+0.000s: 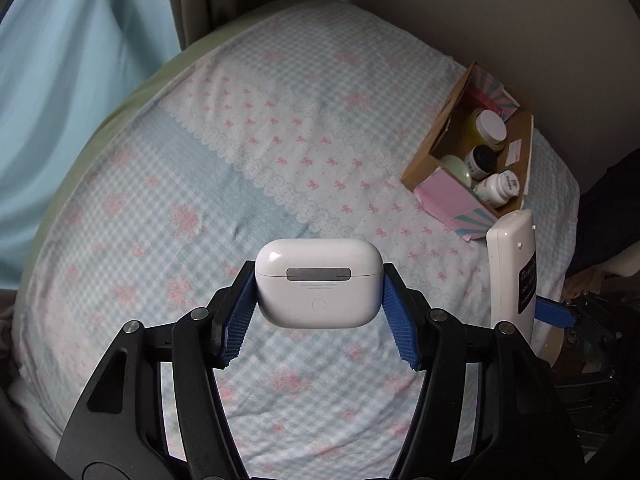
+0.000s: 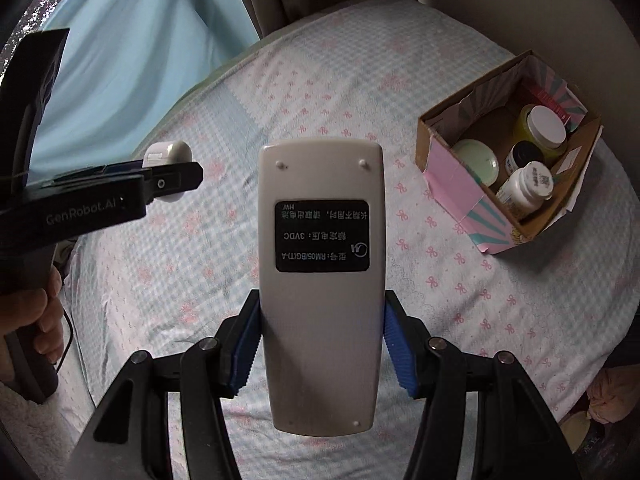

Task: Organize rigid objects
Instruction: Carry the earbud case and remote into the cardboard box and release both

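While both items are being held clear above the bed (image 1: 280,128), the carrying step of the tidy-up is being carried out: nothing is yet being set down, and the box (image 2: 452,184) at the upper right of both views is judged to be the likely goal.

An earbud case (image 1: 318,280) is being gripped by the left gripper (image 1: 319,308) at the centre of the left wrist view, its hinge side turned to the camera, with the blue pads (image 1: 240,320) being pressed against its two short ends. A remote (image 2: 320,280) is being clamped by the right gripper (image 2: 320,344) at the centre of the right wrist view, back label facing the camera, with the jaws closed on its lower half and its long upper part standing free beyond them. Each gripper is being kept only partly open, as wide as its load demands.

Jars (image 2: 540,128), a bottle (image 2: 526,188) and a pale round lid (image 2: 476,162) are already being stored in the box, so free floor there is being limited; how much room remains cannot quite be judged, since the near wall hides part of it.

For the next move, a shift toward the upper right is being called for, one load at a time, with each item lowered into a gap before the jaws are opened. The long remote is probably being best tilted in along a wall.
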Tool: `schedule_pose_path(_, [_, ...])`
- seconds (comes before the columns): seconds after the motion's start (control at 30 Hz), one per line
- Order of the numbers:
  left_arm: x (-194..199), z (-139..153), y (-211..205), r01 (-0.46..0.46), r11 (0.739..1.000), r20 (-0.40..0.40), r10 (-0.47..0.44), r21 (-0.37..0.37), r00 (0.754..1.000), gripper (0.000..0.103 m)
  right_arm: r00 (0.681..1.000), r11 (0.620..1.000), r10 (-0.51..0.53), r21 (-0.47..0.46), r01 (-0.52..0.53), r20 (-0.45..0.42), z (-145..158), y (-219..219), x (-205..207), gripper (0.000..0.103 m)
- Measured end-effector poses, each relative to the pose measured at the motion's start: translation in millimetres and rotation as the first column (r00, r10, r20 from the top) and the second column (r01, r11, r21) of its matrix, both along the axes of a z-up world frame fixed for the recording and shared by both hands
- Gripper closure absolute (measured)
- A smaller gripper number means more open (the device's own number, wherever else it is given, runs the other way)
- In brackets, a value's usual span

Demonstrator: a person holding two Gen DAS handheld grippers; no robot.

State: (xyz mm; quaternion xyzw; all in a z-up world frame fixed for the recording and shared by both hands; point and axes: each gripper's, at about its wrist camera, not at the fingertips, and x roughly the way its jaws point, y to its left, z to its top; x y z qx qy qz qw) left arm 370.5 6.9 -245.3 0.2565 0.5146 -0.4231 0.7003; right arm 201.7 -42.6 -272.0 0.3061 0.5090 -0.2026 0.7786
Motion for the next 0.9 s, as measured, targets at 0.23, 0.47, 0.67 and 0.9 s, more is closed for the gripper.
schedule_pose_path(0.23, [-39.8, 55.9, -34.9, 0.002, 0.997, 0.019, -0.001, -0.083, 1.000, 0.046, 0.992, 0.996, -0.078, 0.039, 0.075, 0.097, 54.4, -58.1, -31.8, 0.050])
schedule_pose_path(0.47, [-68.5, 79.8, -82.8, -0.029, 0.995, 0.046, 0.033, -0.094, 0.998, 0.046, 0.980, 0.993, -0.096, 0.084, 0.082, 0.174, 88.3, -134.2, -56.5, 0.050])
schedule_pose_path(0.67, [-78.7, 75.1, -130.4, -0.132, 0.986, 0.021, 0.135, -0.101, 0.991, 0.046, 0.983, 0.992, -0.057, 0.122, 0.036, 0.175, 90.5, -220.2, -60.5, 0.050])
schedule_pose_path(0.9, [-84.6, 36.9, -192.6, -0.215, 0.973, -0.052, 0.211, -0.083, 0.976, 0.046, 0.992, 0.989, -0.018, 0.150, -0.001, 0.125, 66.5, -311.5, -50.3, 0.050])
